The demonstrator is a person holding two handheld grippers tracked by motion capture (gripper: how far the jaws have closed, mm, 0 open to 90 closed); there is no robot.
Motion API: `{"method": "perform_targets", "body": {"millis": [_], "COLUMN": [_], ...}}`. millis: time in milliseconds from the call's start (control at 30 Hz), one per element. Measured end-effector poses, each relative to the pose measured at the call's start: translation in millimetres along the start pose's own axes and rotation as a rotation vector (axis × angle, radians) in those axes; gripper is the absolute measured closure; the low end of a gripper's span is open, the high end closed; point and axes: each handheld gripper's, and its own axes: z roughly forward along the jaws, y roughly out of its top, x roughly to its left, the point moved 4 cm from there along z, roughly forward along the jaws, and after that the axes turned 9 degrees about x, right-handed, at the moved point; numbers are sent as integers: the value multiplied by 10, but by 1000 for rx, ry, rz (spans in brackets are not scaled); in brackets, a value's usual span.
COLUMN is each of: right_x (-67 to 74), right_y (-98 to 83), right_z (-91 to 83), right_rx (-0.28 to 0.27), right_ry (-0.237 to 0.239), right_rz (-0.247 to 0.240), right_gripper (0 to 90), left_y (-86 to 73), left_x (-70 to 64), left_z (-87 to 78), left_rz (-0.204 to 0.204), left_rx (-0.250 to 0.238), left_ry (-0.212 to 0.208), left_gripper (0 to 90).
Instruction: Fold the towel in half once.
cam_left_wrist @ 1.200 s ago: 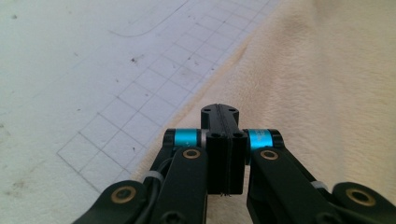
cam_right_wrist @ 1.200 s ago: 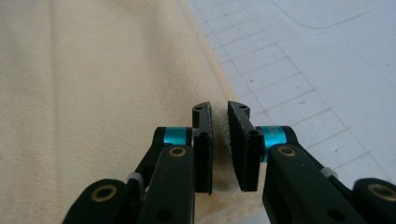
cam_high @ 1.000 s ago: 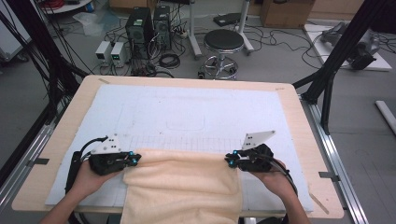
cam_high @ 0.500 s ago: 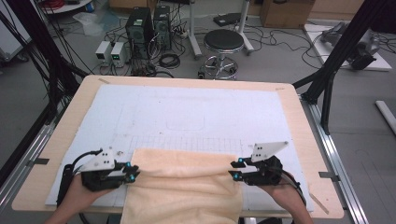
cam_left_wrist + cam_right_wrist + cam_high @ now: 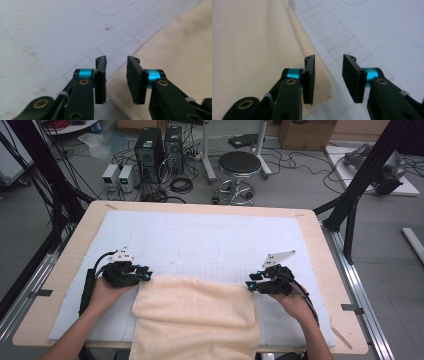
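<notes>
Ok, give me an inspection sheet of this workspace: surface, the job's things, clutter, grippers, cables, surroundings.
Surface: wooden table under a white gridded mat.
Job's things: cream towel, folded, hanging over the near edge.
Clutter: nothing seen.
Grippers: left gripper and right gripper at the towel's far corners, jaws just opened, nothing between them.
Cables: one trails from each gripper.
Surroundings: stool, computer towers, floor cables, cardboard boxes.

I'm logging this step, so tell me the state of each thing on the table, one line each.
Towel: folded, lying flat, near end hanging over the table's front edge.
Left hand-held gripper: open, jaws just been opening, nothing pinched, at the towel's far left corner.
Right hand-held gripper: open, jaws just been opening, towel's edge under its gap, not gripped.
White mat: flat on the table.
</notes>
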Motion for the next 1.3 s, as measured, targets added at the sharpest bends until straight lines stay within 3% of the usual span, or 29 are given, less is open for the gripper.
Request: {"method": "perform_targets", "body": {"millis": [100, 200, 267, 367, 400, 500, 633, 733, 767, 800, 833, 867, 933, 1033, 1167, 1233, 1300], "right_x": [105, 187, 223, 280, 290, 319, 413, 636, 767, 909, 1029, 1103, 1143, 1055, 753, 620, 472], "right_y": [34, 54, 49, 23, 21, 45, 100, 87, 64, 30, -3, -26, -43, -15, 7, 9, 7], "right_z": [-25, 30, 105, 215, 236, 203, 44, -189, -303, -417, -519, -598, -673, -619, -360, -246, -117], "right_rx": [-42, -11, 16, 64, 67, 48, 5, -29, -56, -77, -95, -113, -114, -102, -52, -38, -16], "right_ry": [79, 81, 69, 53, 43, 16, 24, 58, 84, 128, 149, 135, 123, 71, -15, -25, -45], "right_rz": [-35, -76, -93, -112, -124, -130, -142, -169, -181, -202, -216, -222, -220, -208, -150, -133, -103], "right_gripper": [548, 544, 564, 710, 763, 811, 822, 829, 807, 722, 608, 605, 590, 587, 572, 558, 541], "left_y": [-4, -25, -38, -41, -38, -28, -27, -107, -156, -204, -238, -250, -233, -192, -135, -101, -77], "left_x": [-147, -226, -259, -295, -296, -337, -479, -791, -944, -1082, -1169, -1203, -1167, -1052, -814, -686, -536], "left_z": [21, 108, 154, 162, 144, 64, -183, -522, -664, -795, -905, -976, -1035, -923, -593, -441, -303], "left_rz": [70, 118, 141, 154, 157, 163, 176, 205, 229, 254, 277, 269, 243, 223, 185, 148, 136], "left_rx": [10, 72, 105, 92, 92, 69, 19, -31, -53, -79, -97, -107, -121, -121, -78, -64, -44], "left_ry": [-80, -70, -49, -39, -38, -17, -27, -87, -128, -151, -146, -143, -119, -79, -17, 1, 42], "left_gripper": [578, 582, 642, 823, 840, 857, 857, 857, 856, 848, 823, 776, 687, 650, 600, 554, 528]}}
